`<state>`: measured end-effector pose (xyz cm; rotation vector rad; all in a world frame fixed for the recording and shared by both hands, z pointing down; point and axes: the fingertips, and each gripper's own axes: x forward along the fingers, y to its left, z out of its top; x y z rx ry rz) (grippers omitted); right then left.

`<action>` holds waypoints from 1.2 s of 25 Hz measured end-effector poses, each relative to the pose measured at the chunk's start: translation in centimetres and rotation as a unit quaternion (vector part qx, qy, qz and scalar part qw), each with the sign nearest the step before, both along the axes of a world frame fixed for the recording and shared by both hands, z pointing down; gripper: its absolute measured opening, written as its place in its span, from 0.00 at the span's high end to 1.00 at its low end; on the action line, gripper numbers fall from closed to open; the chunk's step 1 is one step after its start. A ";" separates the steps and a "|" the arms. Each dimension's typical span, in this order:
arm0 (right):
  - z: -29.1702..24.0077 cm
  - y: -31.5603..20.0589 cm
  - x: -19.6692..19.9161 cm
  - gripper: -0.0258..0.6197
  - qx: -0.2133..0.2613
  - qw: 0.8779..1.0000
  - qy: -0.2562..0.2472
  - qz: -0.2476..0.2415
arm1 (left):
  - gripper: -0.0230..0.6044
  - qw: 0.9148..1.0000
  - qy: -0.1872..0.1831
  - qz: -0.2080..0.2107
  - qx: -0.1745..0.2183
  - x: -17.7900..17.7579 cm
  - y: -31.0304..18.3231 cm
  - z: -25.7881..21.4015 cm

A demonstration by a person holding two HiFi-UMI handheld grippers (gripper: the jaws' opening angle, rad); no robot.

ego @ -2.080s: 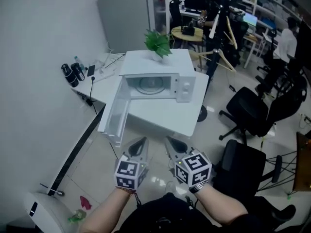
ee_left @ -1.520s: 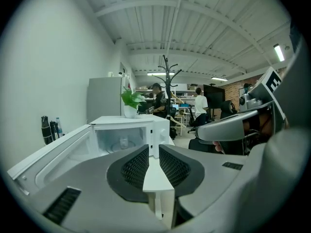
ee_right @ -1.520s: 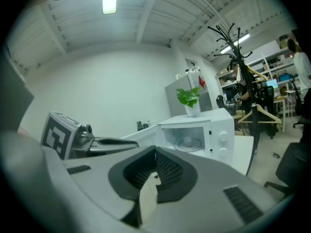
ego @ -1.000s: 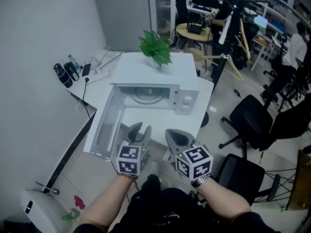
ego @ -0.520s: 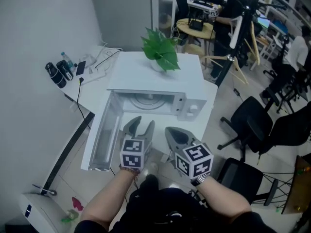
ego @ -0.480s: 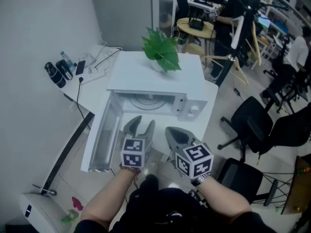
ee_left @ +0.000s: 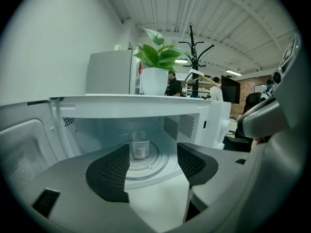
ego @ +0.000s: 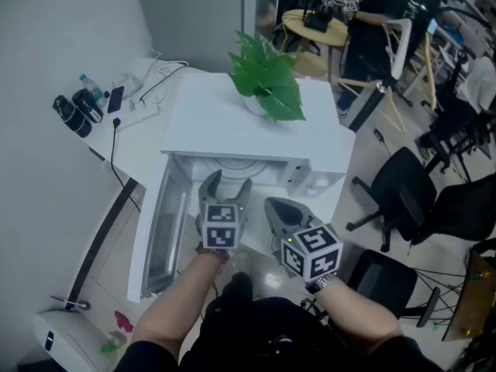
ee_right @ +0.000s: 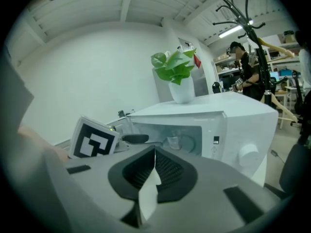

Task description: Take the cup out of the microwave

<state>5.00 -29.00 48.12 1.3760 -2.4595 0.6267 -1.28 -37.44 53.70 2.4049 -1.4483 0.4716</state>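
Note:
A small clear glass cup [ee_left: 139,146] stands on the turntable inside the white microwave [ego: 256,130], whose door [ego: 159,239] hangs open to the left. The right gripper view also catches the cup [ee_right: 173,142]; in the head view the microwave's top hides it. My left gripper [ego: 226,181] is at the mouth of the oven and its jaws are opening. Nothing is between them, and the cup sits farther in, framed by the two pads [ee_left: 109,171]. My right gripper [ego: 273,204] hangs just outside, to the right of the left one, with its jaws together and nothing in them.
A potted green plant [ego: 267,76] stands on the microwave's top. Bottles [ego: 74,107], a phone and cables lie on the table at the far left. Office chairs [ego: 395,184] crowd the floor to the right. A coat stand and people are farther back.
Both grippers have moved forward and down toward the microwave's opening. The left jaws have spread wider. The right jaws have stayed together.

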 end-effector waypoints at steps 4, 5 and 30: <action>0.8 -1.6 0.0 0.94 -0.010 1.000 0.004 0.003 | 0.44 1.000 -0.002 -0.007 -0.015 0.2 -2.3 1.9; 0.9 -2.0 0.0 0.94 -0.012 1.000 0.005 0.003 | 0.44 1.000 -0.003 -0.008 -0.018 0.3 -2.9 2.3; 4.8 -7.3 1.2 0.94 -0.061 0.998 0.003 0.024 | 0.38 0.998 -0.061 -0.003 -0.034 1.8 -11.6 8.4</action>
